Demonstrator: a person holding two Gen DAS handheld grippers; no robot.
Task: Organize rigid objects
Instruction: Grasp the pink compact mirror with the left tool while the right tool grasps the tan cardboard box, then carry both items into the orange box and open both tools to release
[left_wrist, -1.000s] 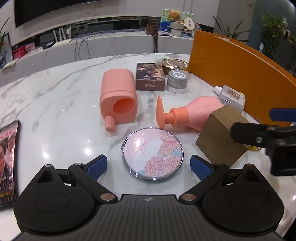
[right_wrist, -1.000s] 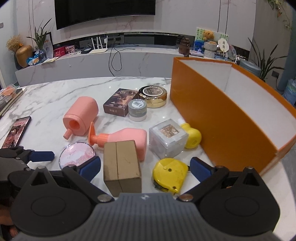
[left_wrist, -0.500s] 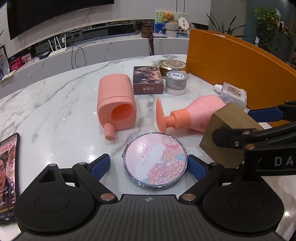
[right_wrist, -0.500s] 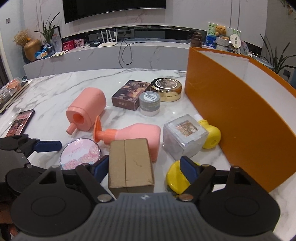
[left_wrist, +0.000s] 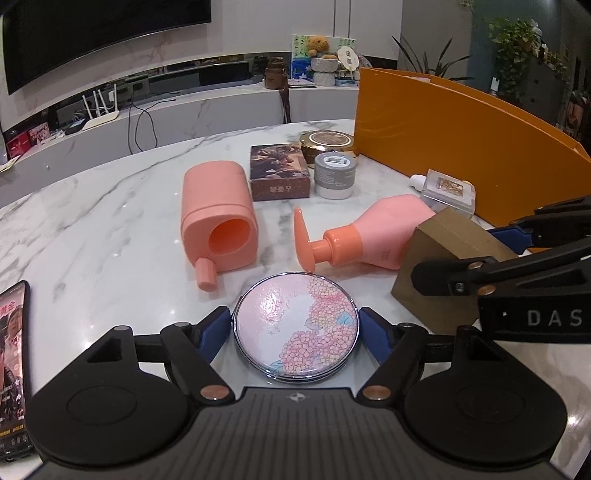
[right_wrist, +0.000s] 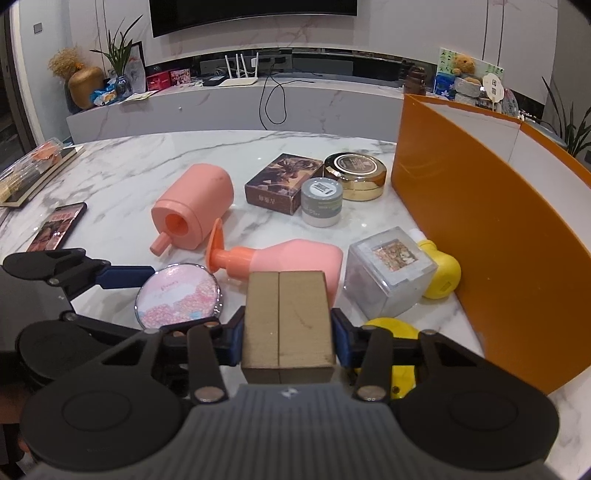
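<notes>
A yellow tape measure (right_wrist: 388, 328) was largely hidden behind the right gripper (right_wrist: 288, 341), whose closing fingers were clamped on a brown cardboard box (right_wrist: 288, 321). A floral round compact (left_wrist: 296, 326), flat on the marble bench (left_wrist: 110, 229), was bracketed by the left gripper (left_wrist: 296, 334), its fingers narrowing alongside the rim.

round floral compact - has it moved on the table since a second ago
No. The round floral compact lies in the same spot below the pink pump bottle; only the left hand-held gripper has just been closing around it.
</notes>
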